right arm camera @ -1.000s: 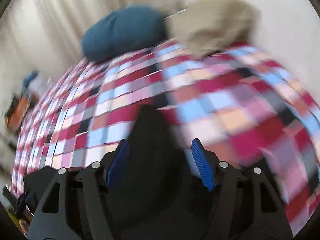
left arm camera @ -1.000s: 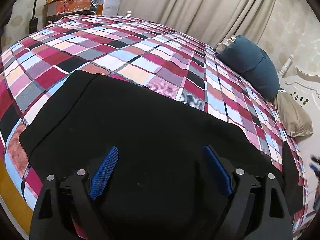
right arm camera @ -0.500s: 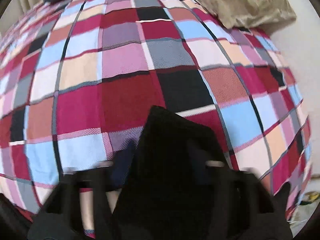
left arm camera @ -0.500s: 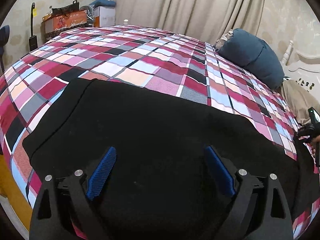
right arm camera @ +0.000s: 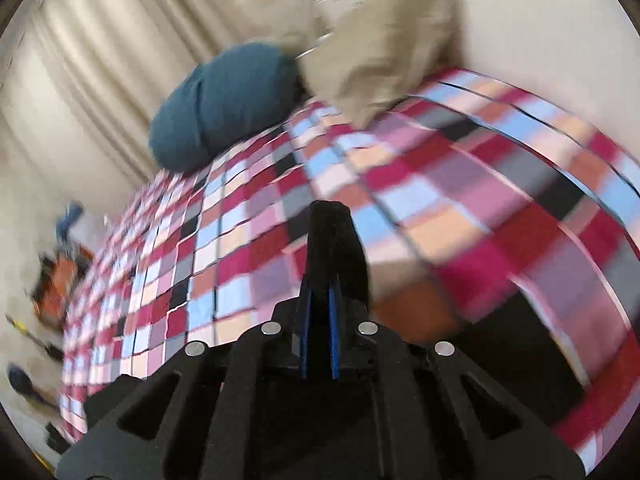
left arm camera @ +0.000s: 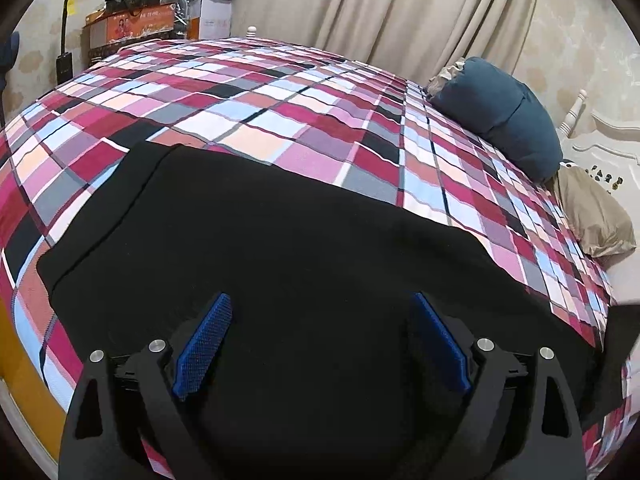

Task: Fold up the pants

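1. Left gripper (left arm camera: 322, 340) hangs over the pants (left arm camera: 280, 248) with its blue pads (left arm camera: 204, 340) spread wide and nothing between them.
2. Black pants lie flat on the bed (left arm camera: 312, 120), spread across its near side; a seam line runs along their left edge.
3. Plaid cover in red, pink, blue and grey shows around the pants on the left and beyond them.
4. Boxes (left arm camera: 132, 28) stand past the bed's far left corner, and curtains (left arm camera: 380, 8) hang behind it.
5. Blue pillow (left arm camera: 500, 120) and a tan pillow (left arm camera: 592, 216) sit at the right, by the white headboard (left arm camera: 600, 152).
6. Right gripper (right arm camera: 318, 300) is clamped on a fold of the pants (right arm camera: 332, 248), its pads pressed nearly together, with the cloth sticking up past the tips (this view is blurred).
7. Beyond that fold, the blue pillow (right arm camera: 224, 108) and tan pillow (right arm camera: 380, 48) lie side by side at the bed's (right arm camera: 480, 200) far end.
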A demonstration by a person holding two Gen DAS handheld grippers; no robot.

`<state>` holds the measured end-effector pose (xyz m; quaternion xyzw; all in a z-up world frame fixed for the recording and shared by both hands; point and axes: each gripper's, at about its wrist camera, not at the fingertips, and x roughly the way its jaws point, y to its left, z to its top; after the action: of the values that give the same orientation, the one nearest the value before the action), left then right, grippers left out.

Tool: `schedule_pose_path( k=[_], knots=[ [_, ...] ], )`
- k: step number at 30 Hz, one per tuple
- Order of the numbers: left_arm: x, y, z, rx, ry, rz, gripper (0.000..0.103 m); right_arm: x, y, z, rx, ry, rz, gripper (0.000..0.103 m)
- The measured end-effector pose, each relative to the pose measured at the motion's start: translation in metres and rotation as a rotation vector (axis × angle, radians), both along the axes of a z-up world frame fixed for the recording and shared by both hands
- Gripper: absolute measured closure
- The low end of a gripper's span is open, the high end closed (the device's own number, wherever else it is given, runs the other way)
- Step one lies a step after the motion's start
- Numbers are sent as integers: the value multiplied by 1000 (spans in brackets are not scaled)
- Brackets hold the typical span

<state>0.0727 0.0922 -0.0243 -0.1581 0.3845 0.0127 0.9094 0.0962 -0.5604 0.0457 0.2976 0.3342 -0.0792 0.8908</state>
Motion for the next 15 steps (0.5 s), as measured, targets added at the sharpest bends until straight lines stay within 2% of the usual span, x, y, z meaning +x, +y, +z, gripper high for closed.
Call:
schedule_pose_path(
  k=[4,7,10,12,14,15],
  knots=[
    [-5,-13,4,-51,5,-18,13,-57,-36,-44,136,-18,-81,97],
    [-11,-28,10,-77,-1,-43,13,-80,-53,-87,260,10,-118,97],
    [-20,-47,14,-82,-12,-82,13,-91,-56,-110,333,-2,-127,94],
    [-25,-60,15,-93,-11,-114,13,-97,-57,-118,413,-45,-118,81],
    [-30,-75,13,-102,-5,-147,13,-97,-59,-120,483,-105,-105,63],
    [-32,-82,12,-102,-1,-162,13,-95,-59,-119,498,-124,-100,60]
  ],
)
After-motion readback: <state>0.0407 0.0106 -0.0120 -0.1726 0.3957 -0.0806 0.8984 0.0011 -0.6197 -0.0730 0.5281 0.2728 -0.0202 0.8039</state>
